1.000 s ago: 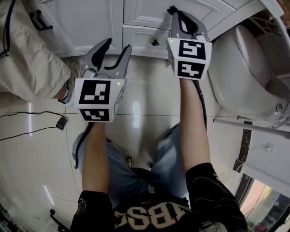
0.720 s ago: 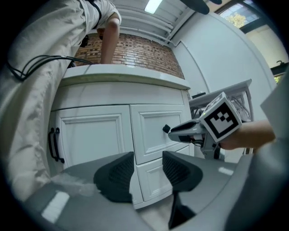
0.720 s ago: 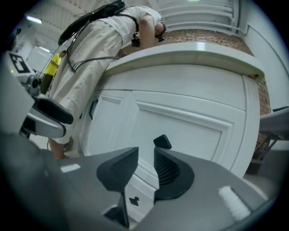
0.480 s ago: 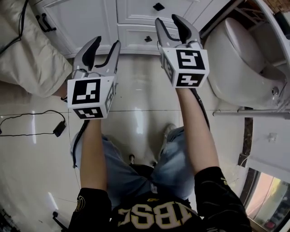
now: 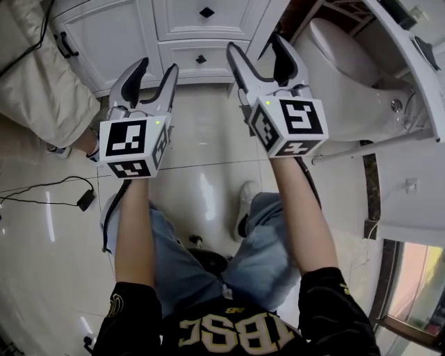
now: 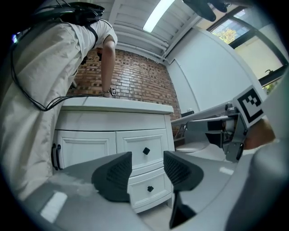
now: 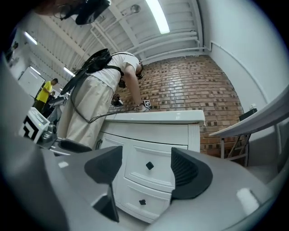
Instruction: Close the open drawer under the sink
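The white vanity (image 5: 125, 35) under the sink has two stacked drawers with black knobs. Upper drawer (image 5: 206, 12) and lower drawer (image 5: 201, 59) both sit flush with the cabinet front; they show again as the upper drawer (image 6: 146, 151) and the lower drawer (image 7: 142, 202). My left gripper (image 5: 158, 66) hangs level in front of the cabinet, its jaws opening a little, nothing between them (image 6: 148, 168). My right gripper (image 5: 257, 43) is beside it, clear of the drawers, jaws opening wide and empty (image 7: 146, 170).
A white toilet (image 5: 348, 76) stands right of the vanity. A person in beige trousers (image 5: 35, 83) leans at the counter on the left. A black cable and adapter (image 5: 87, 200) lie on the glossy tile floor. The cabinet door has a black handle (image 5: 64, 43).
Both grippers have drawn back from the cabinet and risen. The right jaws, shut near the lower drawer's knob, have spread wide. The left jaws have parted slightly.
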